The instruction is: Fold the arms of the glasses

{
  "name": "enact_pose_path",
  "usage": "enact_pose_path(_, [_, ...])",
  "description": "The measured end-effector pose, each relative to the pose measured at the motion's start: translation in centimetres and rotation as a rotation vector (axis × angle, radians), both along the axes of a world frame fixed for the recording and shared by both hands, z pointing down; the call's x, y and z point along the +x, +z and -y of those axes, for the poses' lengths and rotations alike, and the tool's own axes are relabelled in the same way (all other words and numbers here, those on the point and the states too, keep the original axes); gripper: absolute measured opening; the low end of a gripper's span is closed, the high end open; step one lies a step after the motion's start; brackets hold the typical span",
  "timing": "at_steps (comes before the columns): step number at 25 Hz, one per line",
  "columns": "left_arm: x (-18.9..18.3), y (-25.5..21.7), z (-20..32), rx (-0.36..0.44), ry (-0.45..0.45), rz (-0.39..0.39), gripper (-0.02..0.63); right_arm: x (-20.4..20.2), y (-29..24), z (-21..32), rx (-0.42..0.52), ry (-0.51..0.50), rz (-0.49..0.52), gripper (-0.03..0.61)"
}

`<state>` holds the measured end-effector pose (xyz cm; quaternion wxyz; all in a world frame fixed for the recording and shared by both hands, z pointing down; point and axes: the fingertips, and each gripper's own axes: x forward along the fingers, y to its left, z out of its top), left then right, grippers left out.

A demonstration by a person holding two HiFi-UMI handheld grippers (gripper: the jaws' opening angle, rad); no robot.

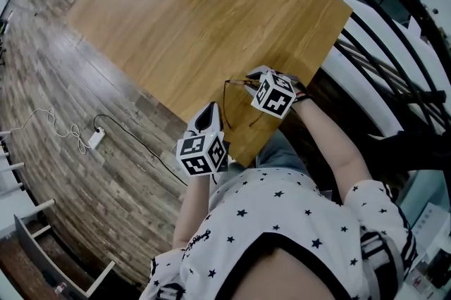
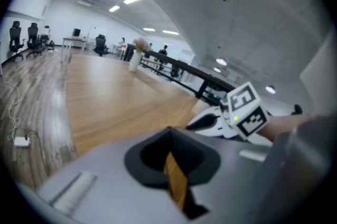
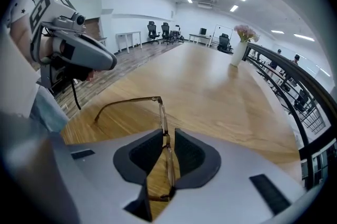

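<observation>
While my right gripper (image 3: 167, 136) pinches the glasses (image 3: 162, 115) by the front rim, one arm (image 3: 127, 101) juts out left of my fingertips. Left gripper (image 2: 169, 133) closed, empty. Best to nudge that arm inward near its hinge, gently, frame held steady.

**A:** Where do the glasses (image 3: 160, 112) sit?

**B:** Between the jaws of the right gripper (image 3: 167, 152), over the near edge of the table (image 3: 210, 91). One arm (image 3: 126, 102) runs off to that gripper's left.

**A:** And the left gripper (image 2: 171, 161)?

**B:** Left of the right one and close beside it, also at the table's near edge.

**A:** What lies ahead?

**B:** A vase (image 3: 239, 52) stands on the table's far end, well ahead of both grippers. A railing (image 3: 281, 89) runs along the right gripper's right side. A power strip (image 1: 96, 138) lies on the floor (image 1: 63, 80), left of the left gripper.
</observation>
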<state>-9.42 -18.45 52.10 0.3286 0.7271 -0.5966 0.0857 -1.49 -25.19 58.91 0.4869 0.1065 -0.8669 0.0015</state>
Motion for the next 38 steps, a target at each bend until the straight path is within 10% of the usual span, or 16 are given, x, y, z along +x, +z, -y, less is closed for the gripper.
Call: enact_pose_path(38, [-1.2, -0.9, -3.7, 0.045, 0.039, 0.037, 0.002, 0.7, -5.4, -2.4, 0.068, 0.253, 0.163, 0.031])
